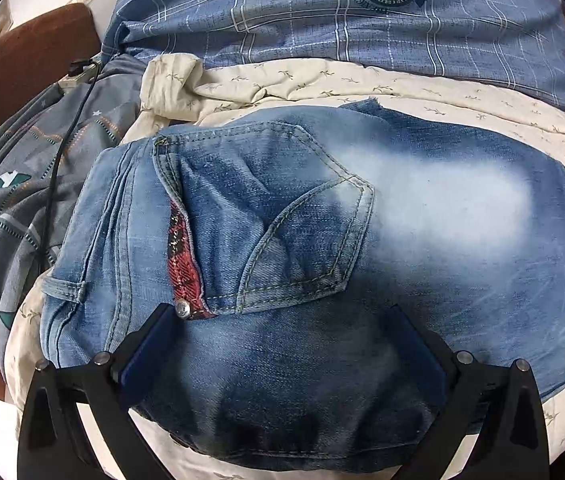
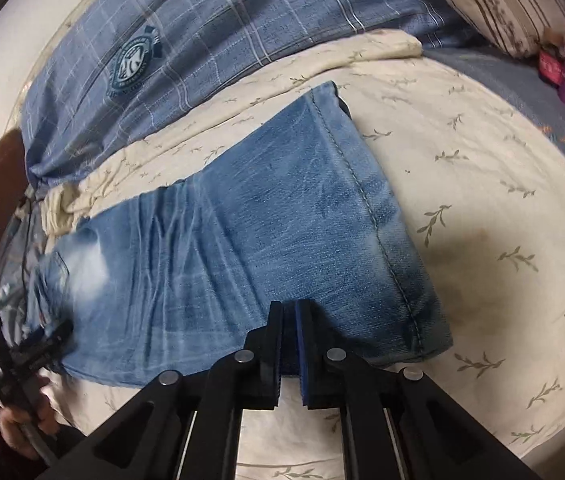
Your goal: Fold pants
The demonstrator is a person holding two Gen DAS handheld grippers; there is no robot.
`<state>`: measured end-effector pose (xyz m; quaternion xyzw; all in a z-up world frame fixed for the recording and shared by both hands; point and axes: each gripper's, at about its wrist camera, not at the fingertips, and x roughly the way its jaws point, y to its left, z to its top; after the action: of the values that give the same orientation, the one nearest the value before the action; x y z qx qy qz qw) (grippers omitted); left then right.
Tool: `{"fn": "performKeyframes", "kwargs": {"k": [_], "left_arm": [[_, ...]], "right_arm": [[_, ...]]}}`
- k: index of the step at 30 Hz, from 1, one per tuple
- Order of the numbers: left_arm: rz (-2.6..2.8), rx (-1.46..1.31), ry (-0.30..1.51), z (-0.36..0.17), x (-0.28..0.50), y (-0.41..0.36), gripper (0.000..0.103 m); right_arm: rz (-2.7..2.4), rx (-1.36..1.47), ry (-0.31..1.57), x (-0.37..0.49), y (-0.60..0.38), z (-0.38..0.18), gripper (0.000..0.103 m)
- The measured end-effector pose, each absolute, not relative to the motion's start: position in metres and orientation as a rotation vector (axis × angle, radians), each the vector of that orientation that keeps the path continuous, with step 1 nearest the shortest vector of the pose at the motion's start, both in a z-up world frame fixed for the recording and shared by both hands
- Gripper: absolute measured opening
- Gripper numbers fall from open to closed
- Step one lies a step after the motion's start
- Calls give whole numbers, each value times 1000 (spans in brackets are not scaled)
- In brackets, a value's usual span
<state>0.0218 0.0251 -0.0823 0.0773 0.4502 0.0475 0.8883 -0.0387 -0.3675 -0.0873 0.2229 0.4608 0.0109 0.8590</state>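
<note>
While the jeans lie folded on the cream quilt, the right gripper pinches their near edge — the left gripper straddles denim, spread wide; one-sided pulling could skew the fold.

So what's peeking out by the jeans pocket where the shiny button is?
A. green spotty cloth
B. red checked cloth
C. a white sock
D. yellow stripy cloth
B: a strip of red checked cloth shows along the pocket edge of the jeans, just above the silver button.
</note>
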Motion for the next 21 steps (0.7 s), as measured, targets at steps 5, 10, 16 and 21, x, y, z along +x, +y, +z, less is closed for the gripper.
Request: {"fn": "performKeyframes", "kwargs": {"k": [5,10,16,21], "left_arm": [[64,144,877,-65,14,34,103],[103,123,697,-36,-5,45,103],[201,71,713,-36,5,65,103],[292,7,824,-51,18,91,103]], "right_arm": [[17,525,887,-43,-374,-64,9],[0,576,737,-42,-379,-43,9],[-77,515,739,-4,-367,-43,9],[-116,527,785,29,-369,-60,9]]}}
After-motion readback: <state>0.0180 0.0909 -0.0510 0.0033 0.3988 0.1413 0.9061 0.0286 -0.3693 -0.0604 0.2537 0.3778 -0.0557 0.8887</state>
